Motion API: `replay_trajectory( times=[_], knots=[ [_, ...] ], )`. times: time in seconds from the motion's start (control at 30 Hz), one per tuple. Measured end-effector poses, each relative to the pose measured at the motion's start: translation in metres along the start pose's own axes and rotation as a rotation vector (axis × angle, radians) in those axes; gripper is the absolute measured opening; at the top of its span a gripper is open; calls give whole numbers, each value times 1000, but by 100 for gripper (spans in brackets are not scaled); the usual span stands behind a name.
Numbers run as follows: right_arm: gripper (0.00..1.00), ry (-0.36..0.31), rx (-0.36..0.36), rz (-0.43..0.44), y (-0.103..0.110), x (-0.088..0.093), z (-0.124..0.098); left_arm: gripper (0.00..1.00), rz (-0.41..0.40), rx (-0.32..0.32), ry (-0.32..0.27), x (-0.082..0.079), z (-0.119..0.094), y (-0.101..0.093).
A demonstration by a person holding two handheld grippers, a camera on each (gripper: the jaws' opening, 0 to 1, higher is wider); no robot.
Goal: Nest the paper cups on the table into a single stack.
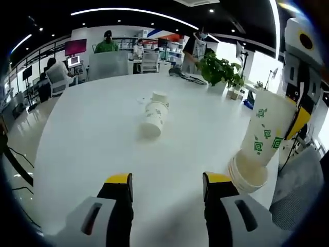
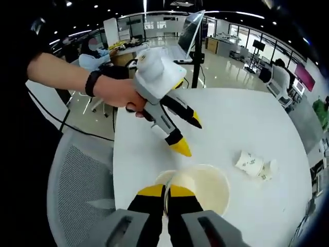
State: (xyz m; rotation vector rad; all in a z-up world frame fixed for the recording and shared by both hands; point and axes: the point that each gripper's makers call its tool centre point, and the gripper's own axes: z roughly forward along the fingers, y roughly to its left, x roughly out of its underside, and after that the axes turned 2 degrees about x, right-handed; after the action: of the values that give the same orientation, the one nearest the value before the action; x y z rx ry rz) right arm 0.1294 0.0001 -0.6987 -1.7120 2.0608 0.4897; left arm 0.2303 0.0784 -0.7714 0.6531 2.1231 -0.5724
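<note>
My right gripper point(image 2: 166, 191) is shut on the rim of a white paper cup with green leaf prints point(image 1: 264, 131), whose open mouth point(image 2: 201, 189) faces the right gripper view. The cup hangs tilted, its bottom just over an upright cup or short stack point(image 1: 248, 174) near the table edge. Two nested cups point(image 1: 156, 116) lie on their side in the middle of the white table point(image 1: 92, 134), and show as the lying cups point(image 2: 254, 164) to the right. My left gripper point(image 1: 168, 180) is open above the table, held by a hand as the left gripper point(image 2: 189, 136).
A grey mesh chair point(image 2: 77, 175) stands at the table edge close to the upright cup. A potted plant point(image 1: 221, 69) and small items sit on the table's far side. People and desks are in the office beyond.
</note>
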Motion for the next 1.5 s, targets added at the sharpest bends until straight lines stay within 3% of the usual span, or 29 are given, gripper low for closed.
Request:
replay_trajectory(
  times=[0.47,1.03,1.5],
  knots=[
    [0,111,10,-109,8,15,25,53,-20,-4,-10,5,-8,-3],
    [0,163,4,-87,11,36,63,53,-19,-24,0,14,-20,2],
    [0,173,-13,-67,7,35,65,52,-12,-27,14,17,-23,2]
  ],
)
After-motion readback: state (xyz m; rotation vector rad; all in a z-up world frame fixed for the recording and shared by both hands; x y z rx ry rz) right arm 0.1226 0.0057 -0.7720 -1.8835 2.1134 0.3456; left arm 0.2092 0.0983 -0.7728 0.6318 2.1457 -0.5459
